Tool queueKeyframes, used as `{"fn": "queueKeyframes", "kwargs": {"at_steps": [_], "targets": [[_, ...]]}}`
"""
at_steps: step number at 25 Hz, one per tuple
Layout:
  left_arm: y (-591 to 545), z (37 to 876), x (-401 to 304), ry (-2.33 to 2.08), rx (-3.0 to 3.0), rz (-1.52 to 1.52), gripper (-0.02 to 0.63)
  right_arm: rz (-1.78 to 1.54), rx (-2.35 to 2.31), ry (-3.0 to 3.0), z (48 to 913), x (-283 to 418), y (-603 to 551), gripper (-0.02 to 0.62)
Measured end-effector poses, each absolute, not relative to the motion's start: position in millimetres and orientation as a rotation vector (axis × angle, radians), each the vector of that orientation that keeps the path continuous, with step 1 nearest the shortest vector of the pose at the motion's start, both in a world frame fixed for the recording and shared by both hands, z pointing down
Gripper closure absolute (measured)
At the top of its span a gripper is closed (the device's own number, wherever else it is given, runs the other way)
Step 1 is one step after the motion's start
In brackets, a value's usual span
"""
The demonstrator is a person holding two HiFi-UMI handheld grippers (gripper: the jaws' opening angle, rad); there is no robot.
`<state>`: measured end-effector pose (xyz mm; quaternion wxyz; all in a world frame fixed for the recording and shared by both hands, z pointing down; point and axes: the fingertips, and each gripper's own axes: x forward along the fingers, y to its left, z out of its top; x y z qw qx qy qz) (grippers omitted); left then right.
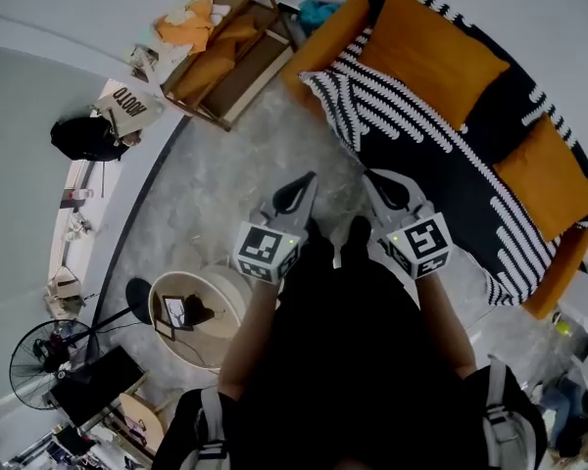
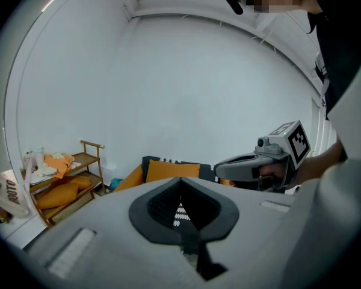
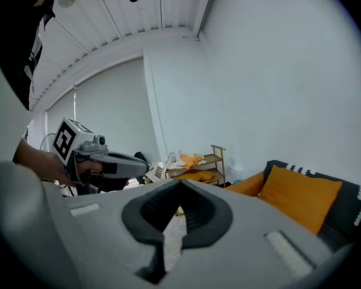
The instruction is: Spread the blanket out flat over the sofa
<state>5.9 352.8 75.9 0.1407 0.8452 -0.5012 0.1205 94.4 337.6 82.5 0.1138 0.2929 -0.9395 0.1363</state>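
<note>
Grey marbled floor (image 1: 225, 184); orange sofa (image 1: 318, 52) at upper right of head view. Black-and-white striped blanket (image 1: 441, 179) lies over the sofa seat and back, beneath two orange cushions (image 1: 431, 52), with its left end bunched at the seat corner. Left gripper (image 1: 307, 182) and right gripper (image 1: 372, 182) are side by side near the sofa front, tips toward it. Both have jaws closed together with nothing between them. Wooden shelf (image 1: 230, 52) stands left of the sofa.
</note>
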Motion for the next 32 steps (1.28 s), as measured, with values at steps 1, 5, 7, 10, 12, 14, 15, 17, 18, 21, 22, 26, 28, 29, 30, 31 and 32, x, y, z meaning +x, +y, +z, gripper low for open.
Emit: {"fn": "queueKeyframes", "kwargs": {"at_steps": [1, 5, 7, 10, 12, 14, 15, 17, 18, 21, 22, 26, 28, 29, 30, 31, 32], "targets": [[350, 78, 3, -1.454, 2.427, 0.351, 0.595, 0.407, 0.849, -2.752, 85, 92, 335, 0.592], [340, 93, -10, -1.448, 2.389, 0.389, 0.595, 0.428, 0.848, -2.708, 92, 83, 322, 0.592], [331, 99, -15, -1.431, 2.385, 0.391, 0.595, 0.433, 0.864, -2.692, 94, 79, 314, 0.592], [310, 102, -23, -1.416, 2.405, 0.365, 0.595, 0.424, 0.890, -2.674, 96, 72, 298, 0.592], [295, 102, -30, -1.397, 2.415, 0.343, 0.595, 0.423, 0.904, -2.650, 96, 66, 288, 0.592], [278, 101, -39, -1.368, 2.418, 0.314, 0.595, 0.410, 0.925, -2.651, 91, 56, 274, 0.592], [269, 100, -44, -1.355, 2.425, 0.304, 0.595, 0.403, 0.934, -2.651, 89, 50, 266, 0.592], [250, 101, -55, -1.330, 2.452, 0.299, 0.595, 0.393, 0.947, -2.644, 85, 38, 251, 0.592], [242, 102, -60, -1.315, 2.469, 0.302, 0.595, 0.389, 0.952, -2.640, 84, 31, 245, 0.592], [217, 104, -74, -1.262, 2.513, 0.319, 0.595, 0.377, 0.980, -2.637, 80, 13, 224, 0.592], [210, 106, -79, -1.239, 2.526, 0.330, 0.595, 0.368, 0.997, -2.638, 79, 7, 218, 0.592], [188, 114, -93, -1.146, 2.603, 0.412, 0.595, 0.359, 1.063, -2.609, 80, -11, 193, 0.592], [177, 120, -98, -1.104, 2.625, 0.431, 0.595, 0.372, 1.102, -2.585, 85, -15, 181, 0.592], [172, 122, -101, -1.084, 2.631, 0.434, 0.595, 0.377, 1.122, -2.572, 87, -16, 176, 0.592], [167, 125, -103, -1.066, 2.637, 0.436, 0.595, 0.380, 1.144, -2.561, 89, -16, 171, 0.592], [162, 128, -105, -1.048, 2.643, 0.441, 0.595, 0.383, 1.168, -2.551, 90, -17, 165, 0.592], [158, 131, -108, -1.030, 2.649, 0.447, 0.595, 0.385, 1.193, -2.544, 91, -17, 161, 0.592]]}}
